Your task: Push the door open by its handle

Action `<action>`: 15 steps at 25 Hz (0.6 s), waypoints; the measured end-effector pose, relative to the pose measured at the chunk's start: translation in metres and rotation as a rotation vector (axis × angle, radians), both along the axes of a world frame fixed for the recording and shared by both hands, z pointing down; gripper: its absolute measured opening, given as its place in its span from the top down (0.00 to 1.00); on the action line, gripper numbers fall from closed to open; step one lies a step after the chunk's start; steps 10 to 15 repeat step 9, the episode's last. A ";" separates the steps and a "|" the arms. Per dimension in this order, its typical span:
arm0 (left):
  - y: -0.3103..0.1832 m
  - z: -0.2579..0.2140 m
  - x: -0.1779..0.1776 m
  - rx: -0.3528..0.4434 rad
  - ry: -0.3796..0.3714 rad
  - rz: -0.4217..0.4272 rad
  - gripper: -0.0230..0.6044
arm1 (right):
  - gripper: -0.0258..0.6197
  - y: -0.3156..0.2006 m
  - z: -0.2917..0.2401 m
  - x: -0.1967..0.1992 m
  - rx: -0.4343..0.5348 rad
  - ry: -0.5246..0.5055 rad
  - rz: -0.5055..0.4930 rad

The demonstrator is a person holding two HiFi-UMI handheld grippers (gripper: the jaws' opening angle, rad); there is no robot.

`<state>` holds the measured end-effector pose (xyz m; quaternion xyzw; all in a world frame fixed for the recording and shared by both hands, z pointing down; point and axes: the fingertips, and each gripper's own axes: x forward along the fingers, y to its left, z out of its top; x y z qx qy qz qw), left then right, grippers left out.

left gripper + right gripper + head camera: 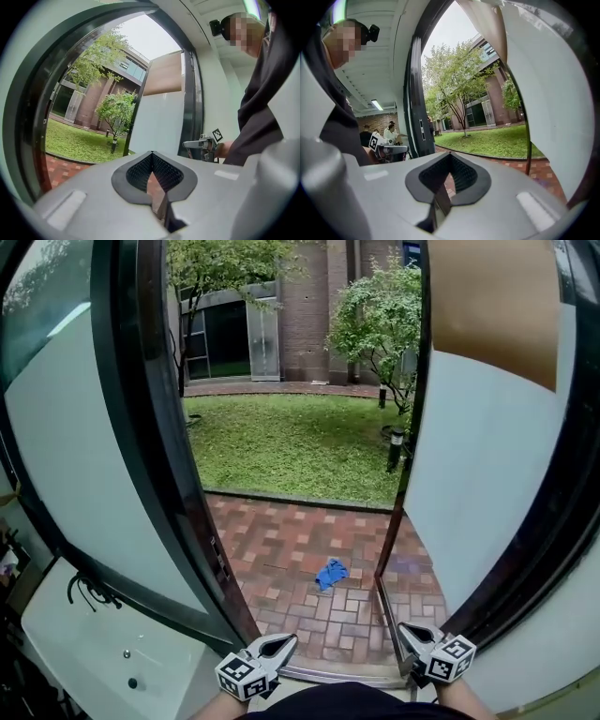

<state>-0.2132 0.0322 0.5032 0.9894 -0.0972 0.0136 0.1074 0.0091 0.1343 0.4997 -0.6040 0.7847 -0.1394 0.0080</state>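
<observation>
The two doors fill most of the head view. The left door [84, 456] and the right door [487, 465] both stand swung outward, their dark frames either side of a wide gap. Through the gap lie a lawn [291, 442] with trees and a brick building behind it, then brick paving [309, 549] running up to the metal threshold [337, 673]. I cannot pick out a handle on either door. Only a small latch plate [222, 559] shows on the left door's edge.

The left hand-held gripper [281, 645] sits low by the foot of the left door. Its jaws are together with nothing between them. The right hand-held gripper [410, 634] sits low by the foot of the right door's frame, also closed and empty. Neither can be seen touching a door.

Judging by how wide the doors stand, the push looks all but done. If more swing is wanted, the closed jaws would serve best as a blunt tip set flat against the handle. The push should run level and follow the door's arc, so the tip does not slide off.

A small blue cloth [330, 573] lies on the paving, well clear of both doors. No container can be made out.
</observation>
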 end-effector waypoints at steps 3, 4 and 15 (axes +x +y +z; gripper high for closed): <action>-0.002 -0.002 -0.003 0.002 -0.005 -0.017 0.96 | 0.96 -0.001 0.001 0.001 0.002 0.003 -0.016; -0.003 -0.002 -0.003 0.004 -0.004 -0.021 0.96 | 0.96 -0.002 0.001 0.001 0.003 0.006 -0.019; -0.012 -0.003 0.000 0.011 0.001 -0.026 0.96 | 0.96 -0.011 0.001 0.003 0.008 0.017 -0.026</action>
